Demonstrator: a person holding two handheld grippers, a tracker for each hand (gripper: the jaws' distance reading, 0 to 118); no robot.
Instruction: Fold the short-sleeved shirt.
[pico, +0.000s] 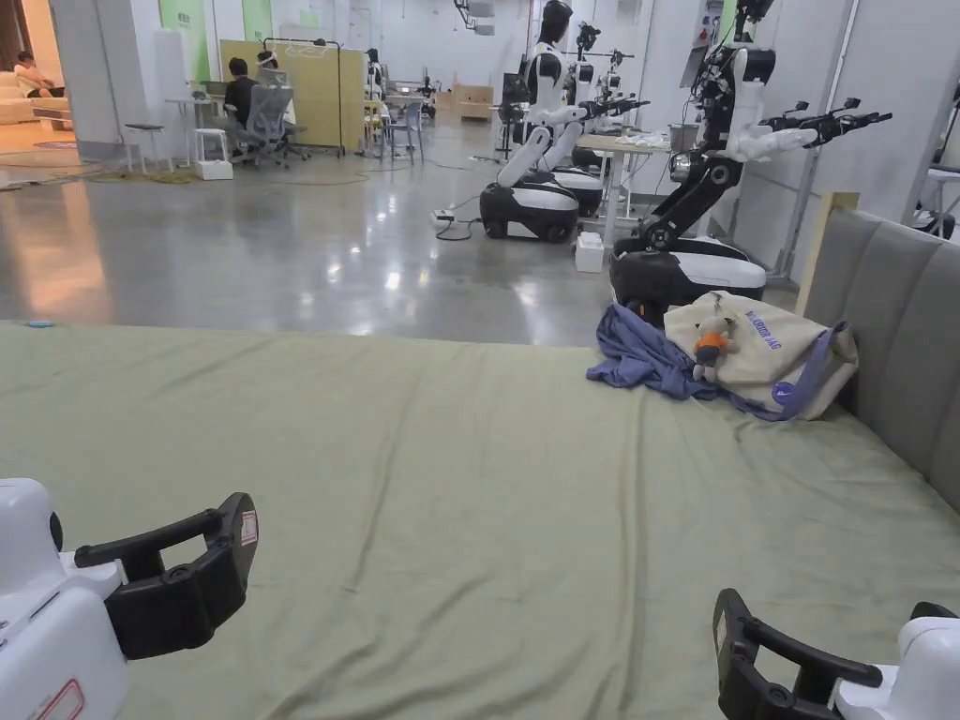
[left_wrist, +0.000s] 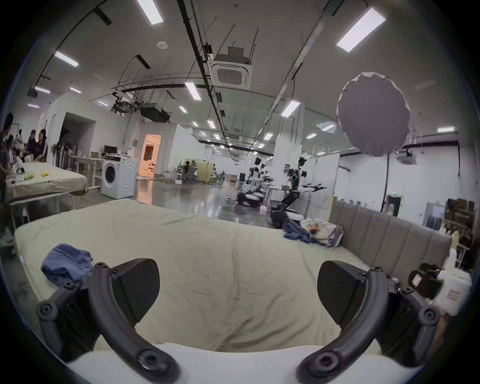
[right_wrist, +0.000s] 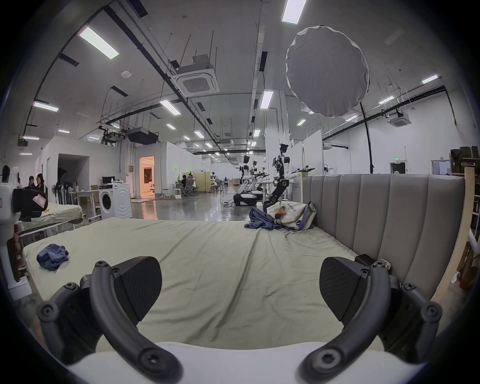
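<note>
Left gripper (left_wrist: 237, 293): you hold it low over the bed, jaws spread wide, nothing between them.
Right gripper (right_wrist: 240, 289): also released and empty, near the grey headboard (right_wrist: 384, 220).
Bed (pico: 450, 487): its wrinkled green sheet lies under both your grippers.
Crumpled blue shirt (left_wrist: 66, 263): on the bed's left edge, just beyond your left gripper.
Second blue garment (pico: 642, 361): bunched at the far corner, touching a cream tote bag (pico: 773, 361).
</note>
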